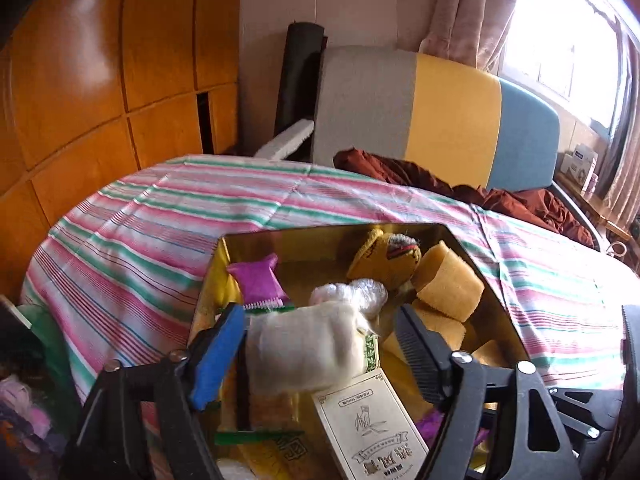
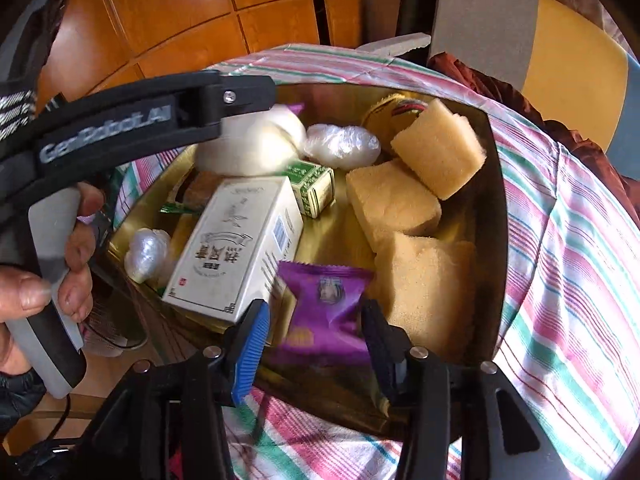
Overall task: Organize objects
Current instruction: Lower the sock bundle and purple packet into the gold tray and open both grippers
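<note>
A gold tray (image 2: 490, 216) lies on the striped bed and holds the objects. My left gripper (image 1: 320, 340) is open above its near left part, with a white cloth pouch (image 1: 304, 352) between the fingers, touching the left one only. The pouch also shows in the right wrist view (image 2: 248, 148) under the left gripper. My right gripper (image 2: 316, 332) is open over the tray's near edge, with a purple snack packet (image 2: 324, 300) lying in the tray between its fingers. A white box with printed characters (image 2: 236, 248), a small green box (image 2: 314, 186) and yellow sponges (image 2: 392, 204) lie in the tray.
A clear plastic wad (image 2: 340, 146), another one (image 2: 146, 254), a purple sachet (image 1: 260, 280) and a yellow knitted item (image 1: 384, 256) also lie in the tray. The striped sheet (image 1: 140, 232) surrounds it. A dark red blanket (image 1: 440, 180) and a headboard (image 1: 452, 112) lie beyond.
</note>
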